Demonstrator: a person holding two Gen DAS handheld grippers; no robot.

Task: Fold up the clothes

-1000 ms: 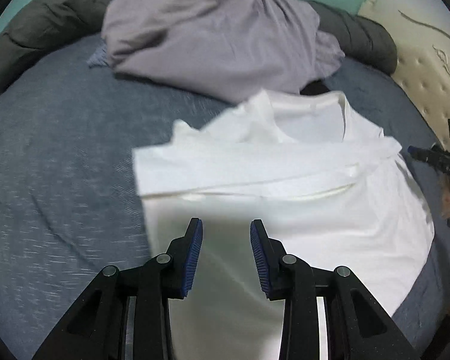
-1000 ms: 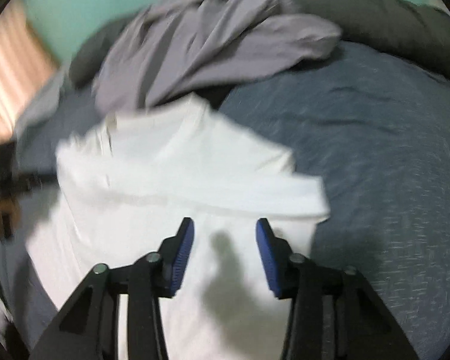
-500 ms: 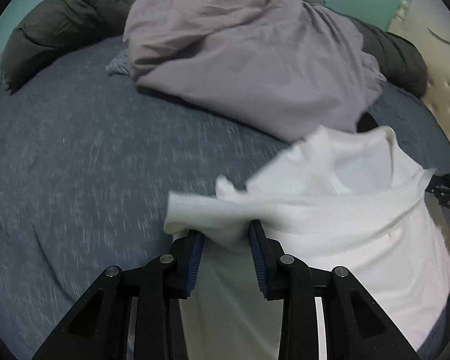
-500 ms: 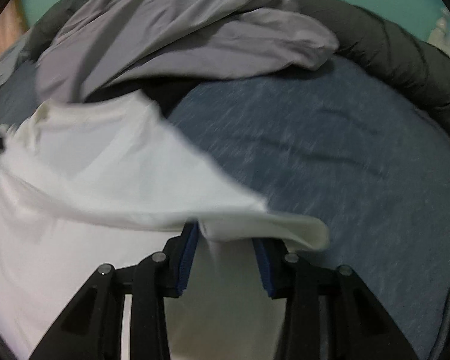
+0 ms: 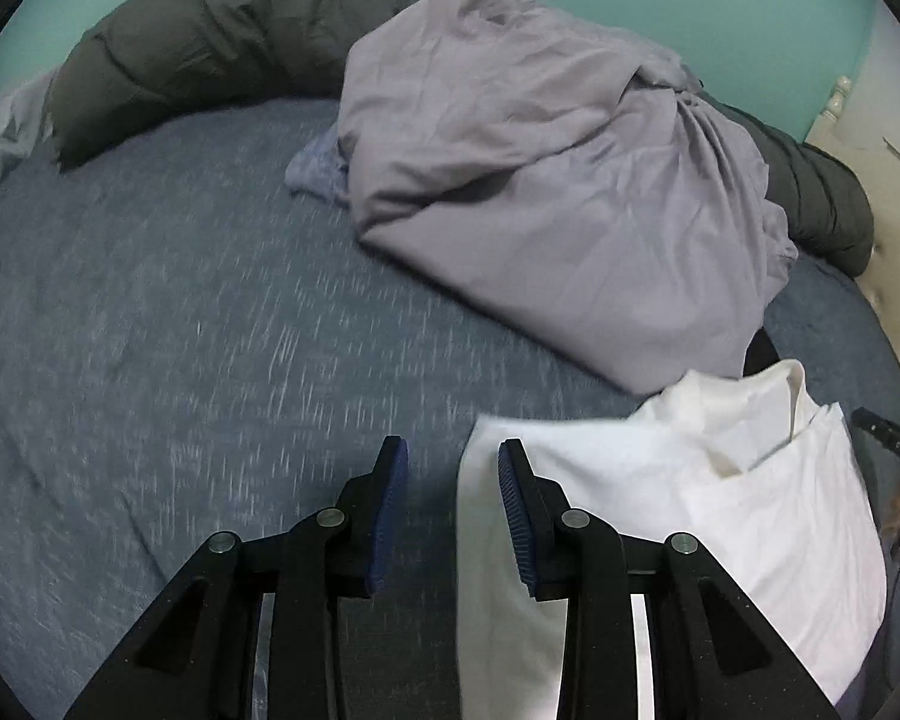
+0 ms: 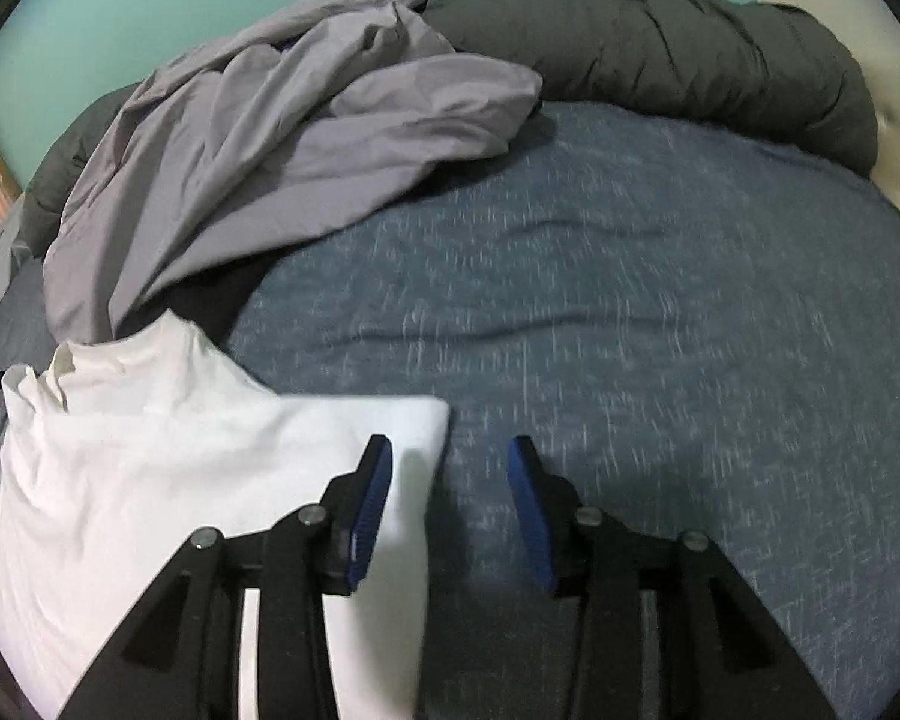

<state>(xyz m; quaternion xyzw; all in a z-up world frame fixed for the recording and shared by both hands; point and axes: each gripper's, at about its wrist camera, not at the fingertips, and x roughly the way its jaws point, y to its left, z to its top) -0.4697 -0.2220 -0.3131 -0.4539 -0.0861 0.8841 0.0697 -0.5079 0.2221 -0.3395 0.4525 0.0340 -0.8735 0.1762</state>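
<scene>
your white shirt (image 5: 720, 516) lies on the blue-grey bed cover (image 5: 180, 330), between your two tools, and that is the relation the next move turns on: from the left gripper (image 5: 453, 468) the cloth lies to the right, its left edge running just inside the right-hand pad, while from the right gripper (image 6: 450, 468) it lies to the left, its right edge reaching a little past the left-hand pad into the gap. the shirt's long axis runs away from you, hem end under the tools, bunched collar end far, pointing at the lilac garment (image 5: 540, 180) heaped near the dark grey duvet roll (image 5: 210, 42). both tools stand about equally near, each at its own side edge. the left gripper is released: its pads stand apart with only a strip of cloth between them, and nothing is pinched. the right gripper's jaws are opening, with the shirt's edge between them but not pressed. i judge the side folds are laid in and the next move is a lengthwise fold, so each tool would need to shift inward over its own edge before closing. no brand, label or readable writing shows on the shirt; small marks on a black part at the left view's right edge are too small to read.
</scene>
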